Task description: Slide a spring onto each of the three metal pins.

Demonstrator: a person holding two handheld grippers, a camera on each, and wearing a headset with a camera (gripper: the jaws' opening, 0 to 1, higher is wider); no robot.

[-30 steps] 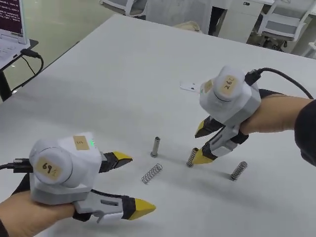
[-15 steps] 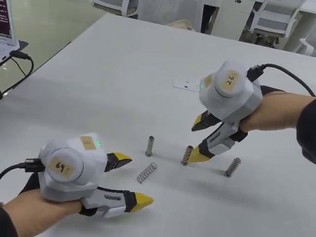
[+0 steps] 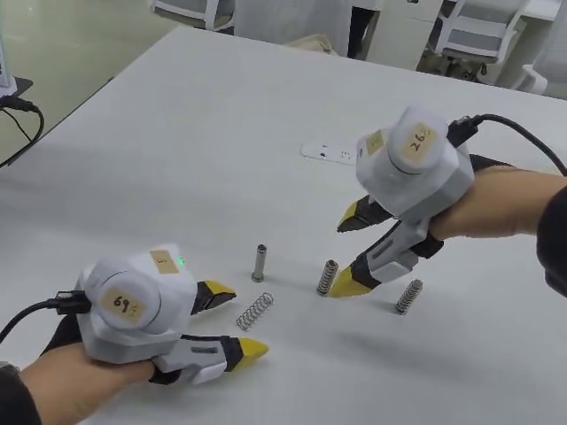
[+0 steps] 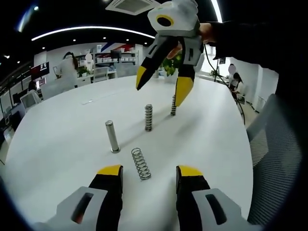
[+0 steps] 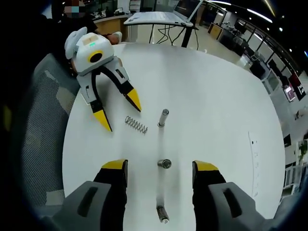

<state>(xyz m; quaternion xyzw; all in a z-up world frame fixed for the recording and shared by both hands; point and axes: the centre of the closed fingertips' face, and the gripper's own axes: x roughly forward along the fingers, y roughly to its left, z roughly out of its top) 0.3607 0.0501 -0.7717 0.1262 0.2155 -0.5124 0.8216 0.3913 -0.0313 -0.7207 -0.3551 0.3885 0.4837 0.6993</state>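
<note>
Springs and pins sit in a short row at the centre of the head view. The loose spring (image 3: 254, 311) lies flat on the desk (image 3: 177, 133), just below the bare pin (image 3: 259, 263), which stands upright with nothing on it. Right of that pin a second pin wears a spring (image 3: 328, 277), the coil upright around it. Farther right stands a third spring (image 3: 408, 297), also upright; whether a pin is inside it cannot be told.

In the left gripper view the loose spring (image 4: 141, 163) lies just above the gap between the yellow jaw tips. The bare pin (image 4: 112, 136) is up and to the left, and the two upright coils lie beyond it.

The left hand-held gripper (image 3: 235, 319), in the lower left of the head view, has its jaws spread wide and holds nothing. Its upper tip is near the loose spring but not touching it.

The right hand-held gripper (image 3: 344, 252), at centre right, is also spread wide and empty. Its lower tip is just beside the spring-covered pin. In the right gripper view that pin's round top (image 5: 164, 163) shows between the jaw tips.

A white power strip (image 3: 326, 152) lies on the desk above the row. Office chairs (image 3: 469, 31) stand along the top edge.
</note>
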